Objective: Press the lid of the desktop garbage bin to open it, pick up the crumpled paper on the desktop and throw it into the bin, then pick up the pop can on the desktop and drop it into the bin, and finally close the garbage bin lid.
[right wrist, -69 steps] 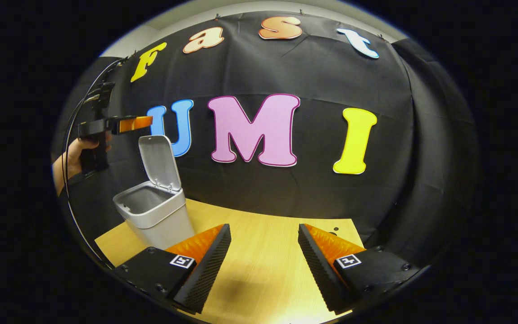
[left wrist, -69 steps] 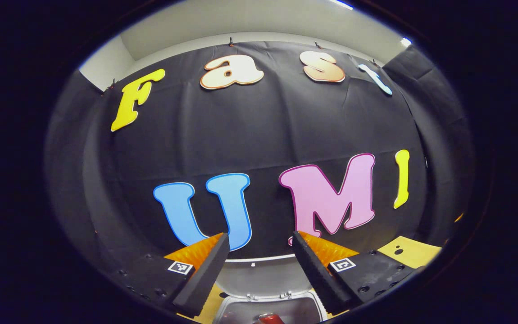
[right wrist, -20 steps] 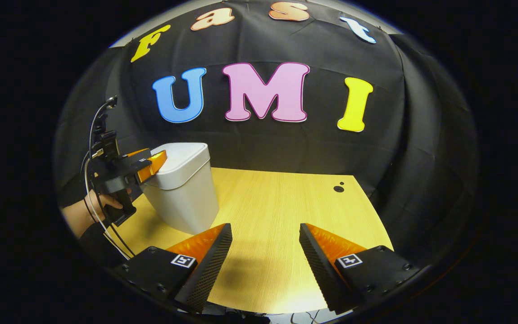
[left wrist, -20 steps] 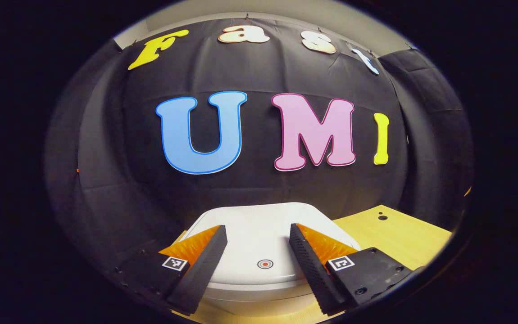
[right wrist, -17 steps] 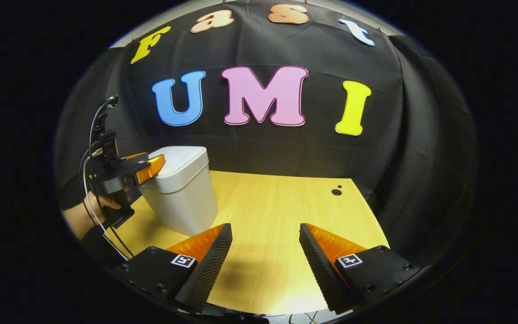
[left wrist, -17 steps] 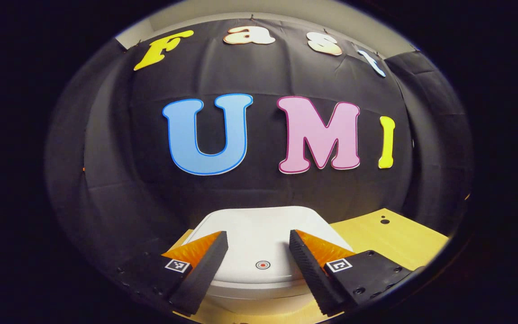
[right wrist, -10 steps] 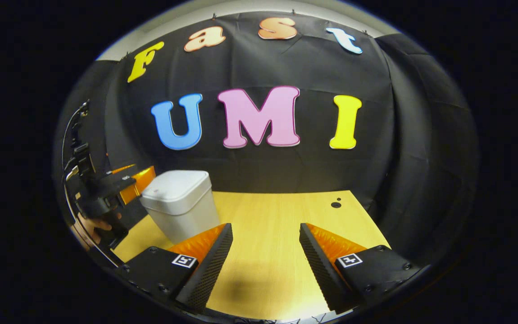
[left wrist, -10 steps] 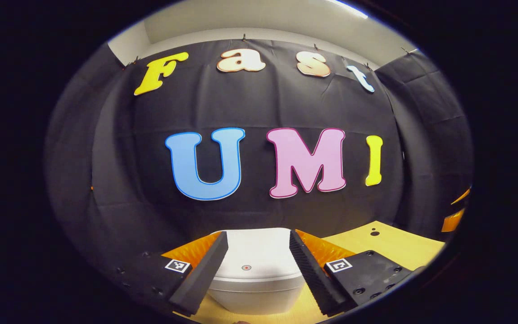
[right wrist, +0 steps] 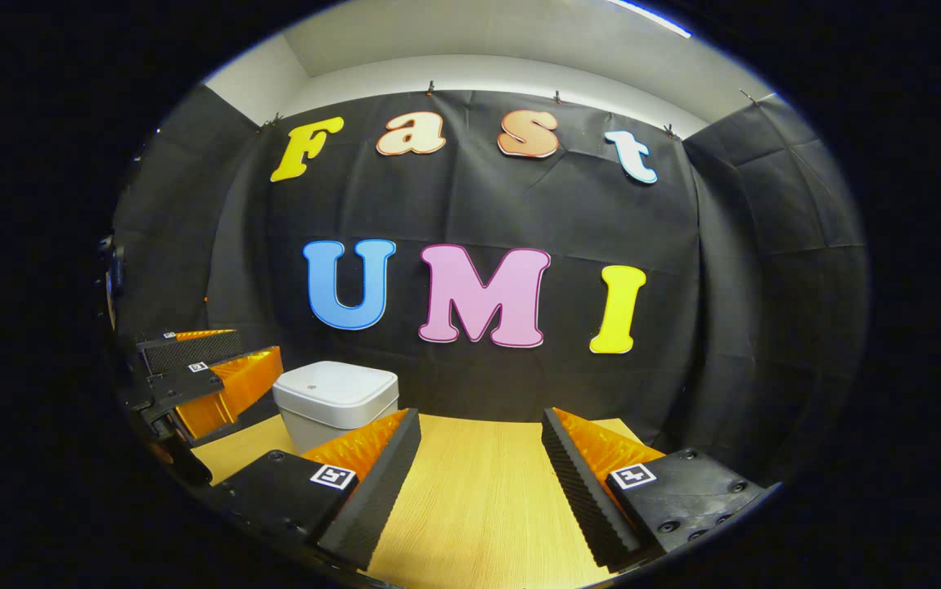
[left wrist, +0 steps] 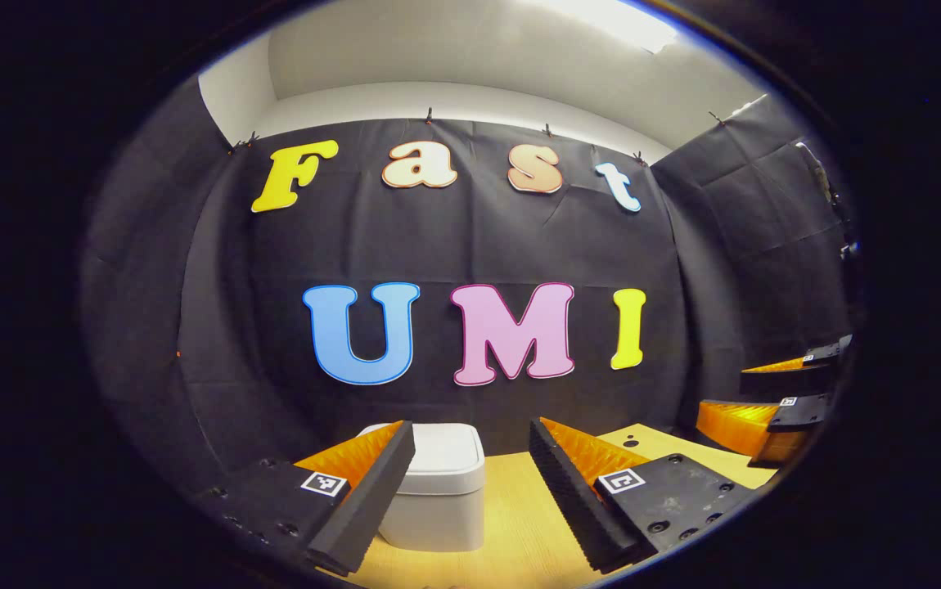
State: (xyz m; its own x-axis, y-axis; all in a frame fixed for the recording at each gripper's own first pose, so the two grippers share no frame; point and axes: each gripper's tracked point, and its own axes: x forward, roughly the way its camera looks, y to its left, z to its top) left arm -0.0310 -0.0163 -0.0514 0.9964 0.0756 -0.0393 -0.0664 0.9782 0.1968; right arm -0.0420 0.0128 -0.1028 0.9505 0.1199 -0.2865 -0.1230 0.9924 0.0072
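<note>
On the wooden desktop [right wrist: 479,499], the white garbage bin [right wrist: 335,403] stands with its lid [right wrist: 339,382] closed, near the black cloth wall.

From the left gripper view, the left gripper [left wrist: 470,499] hangs with its fingers spread apart and holding nothing, the bin [left wrist: 438,495] just beyond and partly behind its left finger; the right gripper [left wrist: 773,401] shows at the far right. From the right gripper view, the right gripper [right wrist: 479,491] is likewise spread wide over bare desktop, with the bin far left and the left gripper [right wrist: 192,376] beside it, apart from the lid.
</note>
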